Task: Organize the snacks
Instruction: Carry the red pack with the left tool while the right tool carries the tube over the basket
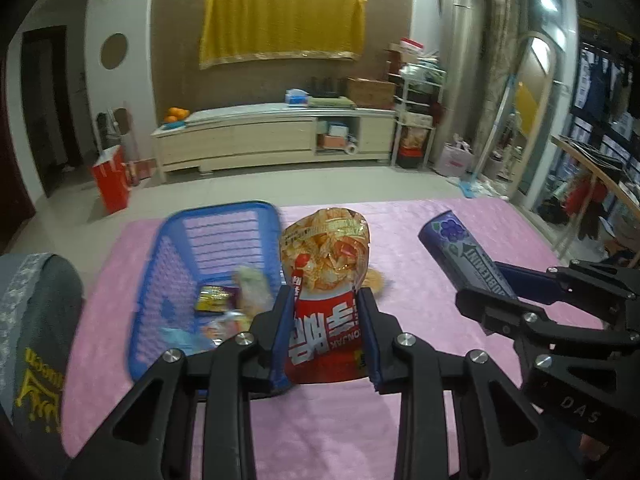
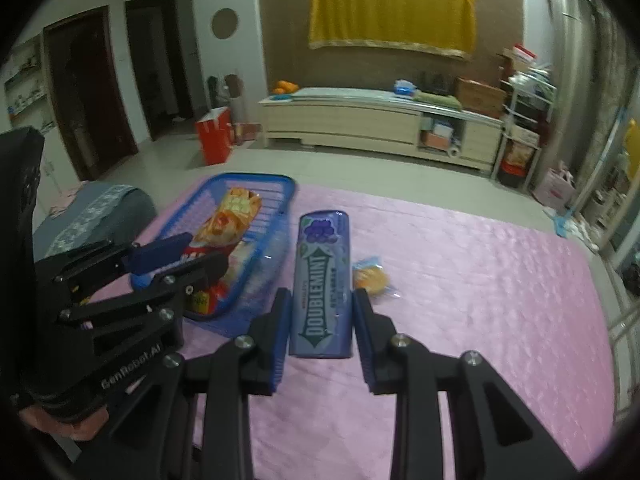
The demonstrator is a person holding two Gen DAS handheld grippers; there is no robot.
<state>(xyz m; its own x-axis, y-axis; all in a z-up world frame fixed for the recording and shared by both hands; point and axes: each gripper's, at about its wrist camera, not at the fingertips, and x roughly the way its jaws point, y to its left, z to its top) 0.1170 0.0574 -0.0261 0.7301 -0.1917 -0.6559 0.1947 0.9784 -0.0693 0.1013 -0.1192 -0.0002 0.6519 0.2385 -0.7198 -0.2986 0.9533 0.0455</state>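
Carrying two snacks toward the blue basket (image 1: pixel 160 280), one per gripper.

L gripper (image 1: pixel 326 336) is clamped on the red konjac chip bag (image 1: pixel 326 280), bag upright, right beside the basket's near-right rim, so L is nearer. R gripper (image 2: pixel 320 328) pinches the purple Doublemint pack (image 2: pixel 322 280), long axis pointing away along the fingers, basket off to its left. Small orange wrapped snack (image 2: pixel 370 278) lies on the pink cloth (image 2: pixel 480 300). Basket contents blurred, can't ID them.
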